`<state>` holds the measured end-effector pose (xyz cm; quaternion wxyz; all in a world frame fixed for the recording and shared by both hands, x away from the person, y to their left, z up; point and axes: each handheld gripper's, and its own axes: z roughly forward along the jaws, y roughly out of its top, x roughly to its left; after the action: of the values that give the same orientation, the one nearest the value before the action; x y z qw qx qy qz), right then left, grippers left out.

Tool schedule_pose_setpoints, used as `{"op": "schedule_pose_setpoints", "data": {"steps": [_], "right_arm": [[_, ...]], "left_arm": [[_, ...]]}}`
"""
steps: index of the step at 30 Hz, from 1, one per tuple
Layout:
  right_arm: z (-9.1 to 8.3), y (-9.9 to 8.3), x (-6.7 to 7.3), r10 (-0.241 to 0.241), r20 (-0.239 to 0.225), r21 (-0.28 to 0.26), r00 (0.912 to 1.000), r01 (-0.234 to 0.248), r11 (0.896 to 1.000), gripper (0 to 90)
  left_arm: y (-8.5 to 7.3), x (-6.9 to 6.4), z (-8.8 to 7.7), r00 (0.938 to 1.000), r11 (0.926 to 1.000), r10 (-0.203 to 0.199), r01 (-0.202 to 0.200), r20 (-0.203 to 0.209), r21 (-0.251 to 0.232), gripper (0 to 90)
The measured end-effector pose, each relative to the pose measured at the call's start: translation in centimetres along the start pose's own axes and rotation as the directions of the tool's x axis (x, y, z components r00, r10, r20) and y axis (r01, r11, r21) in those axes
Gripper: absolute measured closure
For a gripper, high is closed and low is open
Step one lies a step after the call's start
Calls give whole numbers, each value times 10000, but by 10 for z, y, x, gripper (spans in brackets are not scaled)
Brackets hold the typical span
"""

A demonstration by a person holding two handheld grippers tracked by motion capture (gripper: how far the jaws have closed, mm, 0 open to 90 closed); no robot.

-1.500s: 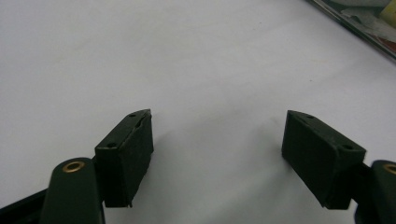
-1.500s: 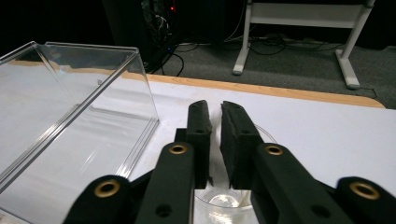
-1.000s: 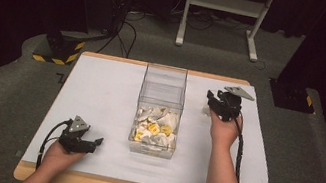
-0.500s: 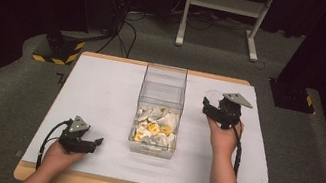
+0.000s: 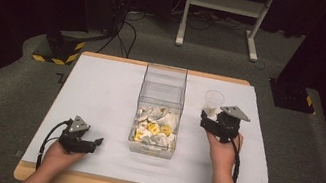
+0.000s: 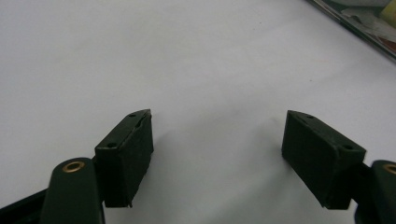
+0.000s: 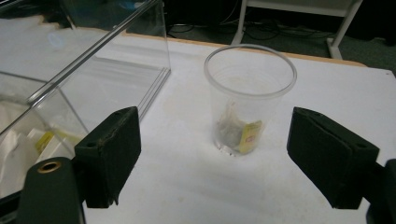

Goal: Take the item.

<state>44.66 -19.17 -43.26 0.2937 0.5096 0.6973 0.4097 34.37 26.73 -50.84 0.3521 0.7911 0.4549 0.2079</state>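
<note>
Just ahead of right tool (image 7: 212,158), cup (image 7: 247,100).

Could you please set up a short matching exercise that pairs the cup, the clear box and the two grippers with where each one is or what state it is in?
Things:
1. plastic cup
2. clear box
3. left gripper
4. right gripper

Places or states:
A. mid-table, holding white and yellow packets
B. upright, free between open jaws, a small packet inside
C. open, near the table's front edge
D. open, just short of the cup

Pairs: 1-B, 2-A, 3-C, 4-D
</note>
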Motion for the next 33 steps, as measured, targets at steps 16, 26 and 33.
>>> {"op": "schedule_pose_setpoints", "data": {"steps": [16, 26, 33], "right_arm": [[-25, -45, 7, -140, -544, 438, 9984, 164, 9989, 178], [-40, -83, -1, -99, -650, 1232, 9978, 179, 9922, 178], [-48, -108, -7, -59, -412, 2267, 9991, 151, 9738, 179]], "left_arm": [[0, 0, 0, 10000, 10000, -8, 8, 16, -15, 254], [0, 0, 0, 10000, 10000, -20, 20, 2, -16, 254], [0, 0, 0, 10000, 10000, -57, 57, 3, -22, 255]]}}
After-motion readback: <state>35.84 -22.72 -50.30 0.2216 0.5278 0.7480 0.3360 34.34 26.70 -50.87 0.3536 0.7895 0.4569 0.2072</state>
